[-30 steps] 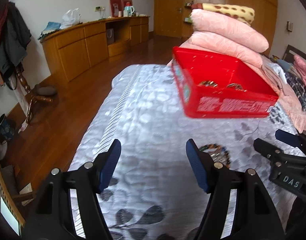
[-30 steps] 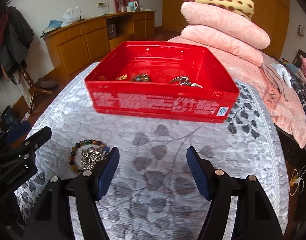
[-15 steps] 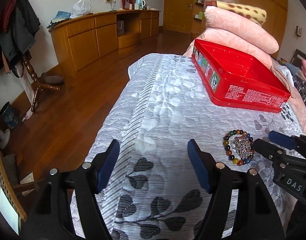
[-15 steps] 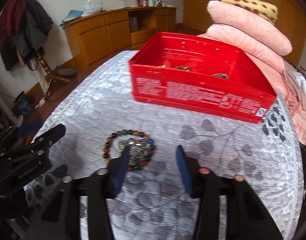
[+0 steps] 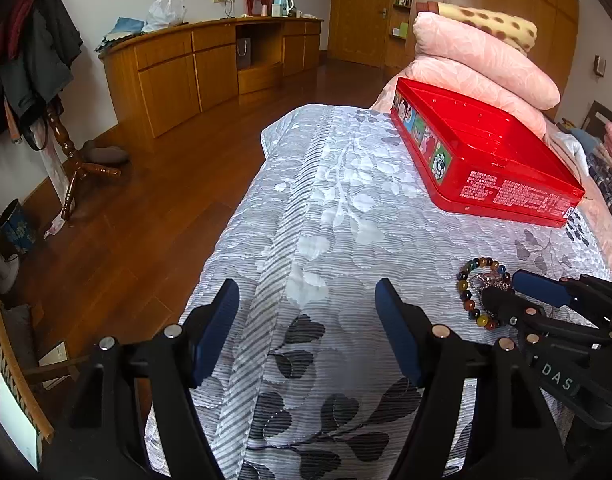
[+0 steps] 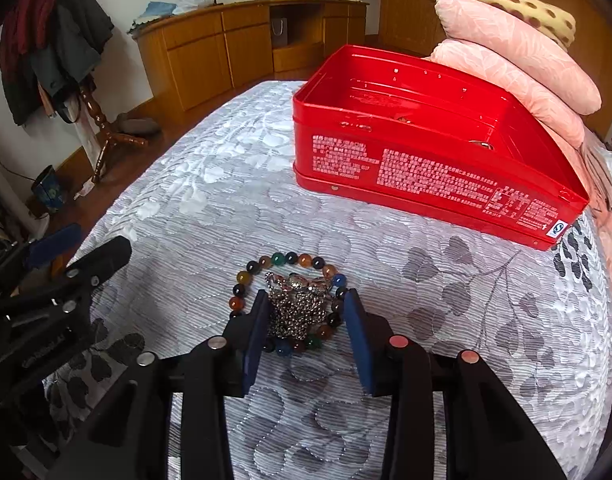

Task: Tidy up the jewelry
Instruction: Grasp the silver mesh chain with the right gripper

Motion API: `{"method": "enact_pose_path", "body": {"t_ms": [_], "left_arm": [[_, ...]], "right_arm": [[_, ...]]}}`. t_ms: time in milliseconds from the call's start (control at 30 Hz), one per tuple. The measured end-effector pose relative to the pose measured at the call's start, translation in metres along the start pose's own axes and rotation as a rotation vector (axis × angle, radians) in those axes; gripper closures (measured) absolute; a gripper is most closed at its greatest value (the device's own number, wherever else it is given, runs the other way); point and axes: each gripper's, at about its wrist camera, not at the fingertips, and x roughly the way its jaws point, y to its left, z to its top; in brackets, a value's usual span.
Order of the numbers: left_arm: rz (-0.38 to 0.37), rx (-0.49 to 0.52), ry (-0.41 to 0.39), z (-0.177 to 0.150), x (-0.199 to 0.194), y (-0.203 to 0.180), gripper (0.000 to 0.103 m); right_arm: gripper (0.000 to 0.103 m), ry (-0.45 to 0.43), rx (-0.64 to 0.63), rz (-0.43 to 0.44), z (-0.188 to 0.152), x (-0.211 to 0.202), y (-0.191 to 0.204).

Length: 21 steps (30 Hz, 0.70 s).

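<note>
Right gripper (image 6: 306, 312) straddles the silver chain pile (image 6: 297, 307) inside the beaded bracelet (image 6: 284, 260), pads not pressing; left gripper (image 5: 307, 308) hangs open over the bedspread (image 5: 345, 208).

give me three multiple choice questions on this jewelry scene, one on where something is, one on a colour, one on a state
1. Where does the silver chain lie?
A. inside the ring of the bead bracelet
B. in the tin
C. on the floor

2. What colour is the tin?
A. blue
B. red
C. white

3. What is between the fingers of the left gripper?
A. the bracelet
B. the chain
C. nothing, only the bedspread behind them

Answers: 1 A, the chain is heaped within the bead loop on the bedspread, between the fingers of the right gripper. 2 B, its walls are red with white print. 3 C, the left fingers stand apart with no object between.
</note>
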Motion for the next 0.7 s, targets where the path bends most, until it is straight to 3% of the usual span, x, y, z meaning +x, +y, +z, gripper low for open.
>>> {"method": "enact_pose_path", "body": {"t_ms": [233, 333, 467, 500, 700], "left_arm": [[-0.007, -0.004, 0.006, 0.0, 0.002, 0.0, 0.034], [-0.007, -0.002, 0.01, 0.001, 0.004, -0.002, 0.034], [-0.01, -0.004, 0.007, 0.001, 0.004, -0.004, 0.034], [-0.011, -0.004, 0.006, 0.001, 0.004, -0.005, 0.034], [-0.035, 0.019, 0.011, 0.002, 0.004, -0.022, 0.034]], "right_arm": [[0.061, 0.008, -0.002, 0.007, 0.0, 0.007, 0.001], [0.074, -0.004, -0.011, 0.006, -0.001, 0.005, 0.001], [0.078, -0.011, 0.002, 0.041, -0.002, -0.001, -0.005], [0.083, -0.016, 0.01, 0.052, -0.003, -0.005, -0.008], [0.083, -0.068, 0.05, 0.097, -0.004, -0.028, -0.027]]}}
